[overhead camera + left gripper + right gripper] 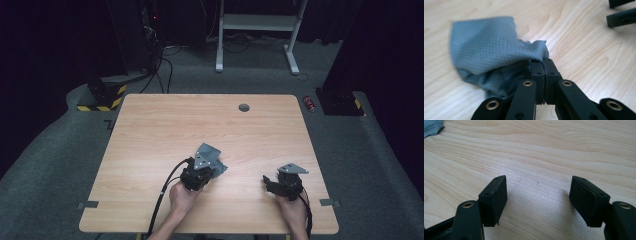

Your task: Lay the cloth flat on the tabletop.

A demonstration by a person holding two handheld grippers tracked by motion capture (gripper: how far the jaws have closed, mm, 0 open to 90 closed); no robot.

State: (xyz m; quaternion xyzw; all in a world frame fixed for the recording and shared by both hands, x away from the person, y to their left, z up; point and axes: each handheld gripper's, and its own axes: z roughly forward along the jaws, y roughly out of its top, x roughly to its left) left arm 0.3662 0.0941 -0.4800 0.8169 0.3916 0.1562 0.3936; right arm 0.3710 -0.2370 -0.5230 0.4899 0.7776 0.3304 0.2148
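A grey textured cloth [489, 52] lies crumpled on the wooden table [165, 125], just right of centre near the front; in the high view the cloth [220, 169] peeks out past my left gripper [212, 167]. In the left gripper view my left gripper [543, 62] is shut on an edge of the cloth, jaws pressed together. My right gripper [267, 182] rests near the table's front right, open, with bare wood between its fingertips [495, 195]. A corner of the cloth [431, 127] shows at the top left of the right gripper view.
A round grommet hole [244, 107] sits near the table's far edge. Beyond the table stand a white desk frame [257, 30] and dark equipment with yellow-black striped bases [102, 97]. A red can [309, 103] lies on the carpet at the right.
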